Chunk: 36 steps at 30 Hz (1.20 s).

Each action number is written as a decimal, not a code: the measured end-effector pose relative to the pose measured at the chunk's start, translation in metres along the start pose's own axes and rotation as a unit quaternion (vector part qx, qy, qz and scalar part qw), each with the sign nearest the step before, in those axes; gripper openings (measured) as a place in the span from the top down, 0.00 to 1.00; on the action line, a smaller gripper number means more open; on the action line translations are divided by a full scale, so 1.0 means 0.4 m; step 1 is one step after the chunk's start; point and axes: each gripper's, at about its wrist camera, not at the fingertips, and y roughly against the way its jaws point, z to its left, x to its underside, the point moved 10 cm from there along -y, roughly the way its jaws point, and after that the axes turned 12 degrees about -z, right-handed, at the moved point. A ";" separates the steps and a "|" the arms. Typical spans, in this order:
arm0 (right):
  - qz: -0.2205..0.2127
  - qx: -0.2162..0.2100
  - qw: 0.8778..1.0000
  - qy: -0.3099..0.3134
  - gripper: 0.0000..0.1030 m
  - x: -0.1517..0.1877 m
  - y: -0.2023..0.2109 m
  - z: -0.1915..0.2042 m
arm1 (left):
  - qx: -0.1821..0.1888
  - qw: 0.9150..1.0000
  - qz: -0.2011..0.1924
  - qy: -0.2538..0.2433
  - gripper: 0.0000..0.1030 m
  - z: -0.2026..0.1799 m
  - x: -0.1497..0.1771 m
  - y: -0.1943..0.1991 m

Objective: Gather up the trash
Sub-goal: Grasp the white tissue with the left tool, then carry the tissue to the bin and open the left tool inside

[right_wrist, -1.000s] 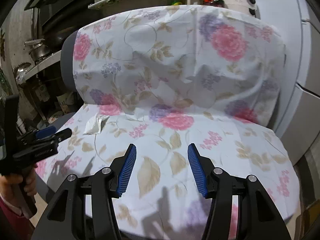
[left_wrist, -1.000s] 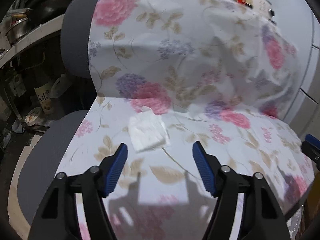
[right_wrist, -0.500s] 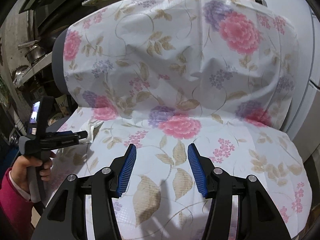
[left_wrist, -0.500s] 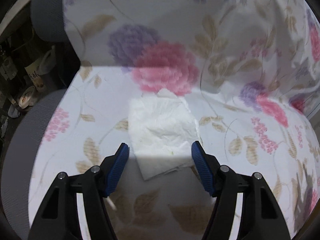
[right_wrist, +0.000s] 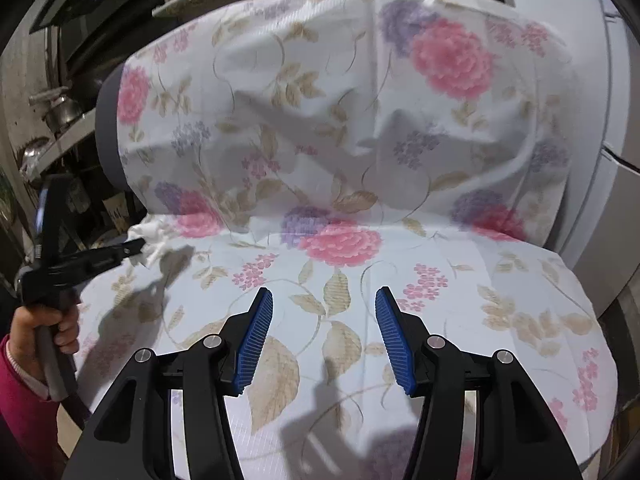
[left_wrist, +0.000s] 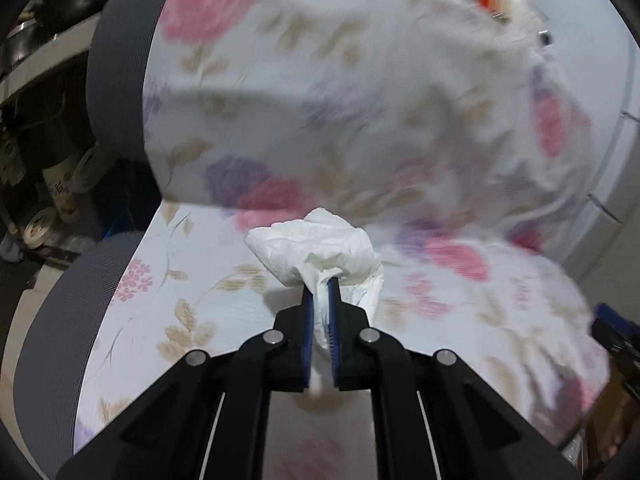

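Note:
A crumpled white tissue (left_wrist: 316,248) is pinched between the blue pads of my left gripper (left_wrist: 321,284), which is shut on it and holds it just above the flowered seat. In the right wrist view the left gripper (right_wrist: 138,246) shows at the far left with the tissue (right_wrist: 154,240) bunched at its tip. My right gripper (right_wrist: 324,300) is open and empty, over the front middle of the seat.
The grey chair (left_wrist: 116,80) is draped with a white floral cloth (right_wrist: 360,140) over seat and backrest. Shelves with pots and jars (left_wrist: 52,184) stand to the left. A white cabinet (right_wrist: 612,120) stands to the right.
My left gripper has closed on the flat tissue and lifted it off the seat, crumpling it. My right gripper stays open and has moved slightly closer to the seat.

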 end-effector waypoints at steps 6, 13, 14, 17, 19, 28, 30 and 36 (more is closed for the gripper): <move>-0.021 0.007 1.000 -0.018 0.47 -0.002 0.097 -0.036 | 0.043 0.998 -0.027 -0.028 0.95 -0.153 0.022 0.125; -0.030 0.029 0.999 -0.032 0.47 0.032 0.209 -0.100 | 0.081 0.995 -0.023 -0.049 0.95 -0.290 0.109 0.204; -0.032 0.035 0.998 -0.034 0.47 0.039 0.232 -0.114 | 0.088 0.994 -0.021 -0.053 0.95 -0.311 0.121 0.213; -0.037 0.048 0.997 -0.040 0.47 0.061 0.283 -0.146 | 0.120 0.991 -0.006 -0.060 0.95 -0.388 0.161 0.244; -0.039 0.060 0.996 -0.046 0.47 0.081 0.320 -0.174 | 0.141 0.987 -0.001 -0.075 0.95 -0.453 0.187 0.261; -0.047 0.150 0.984 -0.085 0.47 0.185 0.535 -0.362 | 0.265 0.952 0.030 -0.149 0.95 -0.766 0.333 0.322; -0.049 0.179 0.977 -0.101 0.47 0.209 0.595 -0.423 | 0.288 0.942 0.042 -0.166 0.95 -0.834 0.369 0.328; -0.062 0.251 0.954 -0.150 0.46 0.273 0.742 -0.577 | 0.340 0.916 0.065 -0.202 0.95 -0.985 0.450 0.349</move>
